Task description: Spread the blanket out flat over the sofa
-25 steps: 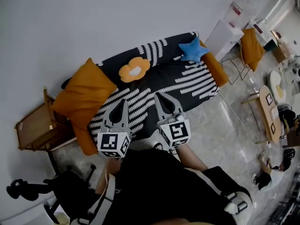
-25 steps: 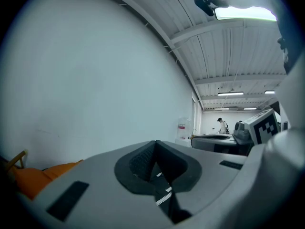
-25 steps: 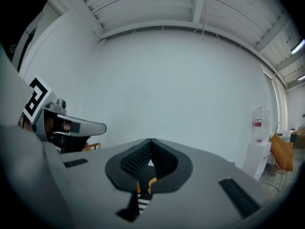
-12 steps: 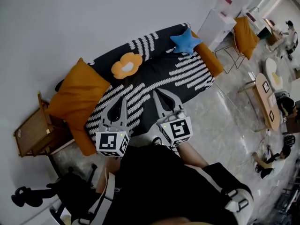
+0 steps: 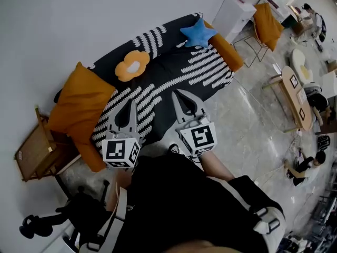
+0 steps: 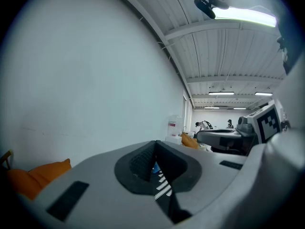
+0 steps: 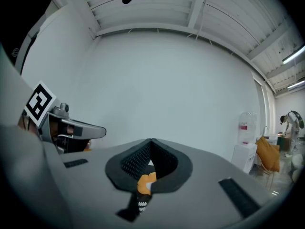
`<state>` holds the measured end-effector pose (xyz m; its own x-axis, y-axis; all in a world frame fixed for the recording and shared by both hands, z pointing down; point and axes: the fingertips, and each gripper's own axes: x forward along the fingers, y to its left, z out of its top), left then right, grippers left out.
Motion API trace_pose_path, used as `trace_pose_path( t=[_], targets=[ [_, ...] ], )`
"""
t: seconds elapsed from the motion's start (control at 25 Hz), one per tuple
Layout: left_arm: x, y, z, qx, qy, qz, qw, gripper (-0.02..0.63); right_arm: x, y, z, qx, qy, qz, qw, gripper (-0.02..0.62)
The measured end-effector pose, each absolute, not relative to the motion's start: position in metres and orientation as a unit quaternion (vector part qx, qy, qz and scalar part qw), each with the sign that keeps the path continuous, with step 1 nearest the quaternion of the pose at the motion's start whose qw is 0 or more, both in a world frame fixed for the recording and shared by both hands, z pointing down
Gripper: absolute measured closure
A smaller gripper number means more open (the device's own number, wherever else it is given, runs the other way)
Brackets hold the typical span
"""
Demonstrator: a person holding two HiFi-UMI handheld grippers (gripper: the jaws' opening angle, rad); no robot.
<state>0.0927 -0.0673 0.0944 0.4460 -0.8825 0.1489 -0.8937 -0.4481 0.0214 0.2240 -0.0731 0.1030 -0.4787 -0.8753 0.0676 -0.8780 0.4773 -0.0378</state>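
Sofa [image 5: 227,51] and striped blanket [image 5: 205,75] are seen higher in the head view than before. Left claw [image 5: 125,105] and right claw [image 5: 179,96] are held closed, empty, above the blanket.

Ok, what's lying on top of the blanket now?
An orange flower cushion and a blue star cushion lie on the blanket; a large orange pillow overlaps one end. The sofa seat beneath is covered.
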Motion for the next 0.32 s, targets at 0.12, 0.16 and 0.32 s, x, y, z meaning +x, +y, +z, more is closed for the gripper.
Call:
trace_pose_path(
  t=[0.12,0.16,0.32],
  targets=[
    [0.108,-0.064,0.093,0.858,-0.509,0.06,0.046,0.584,0.231,-0.071,0.103,0.511,-0.859,0.033,0.016,0.588],
    [0.112,-0.064,0.093,0.859,-0.506,0.06,0.046,0.584,0.232,-0.071,0.103,0.511,-0.859,0.03,0.014,0.588],
    [0.119,-0.064,0.095,0.862,-0.502,0.06,0.046,0.584,0.235,-0.074,0.102,0.507,-0.861,0.018,0.012,0.588]
  ],
)
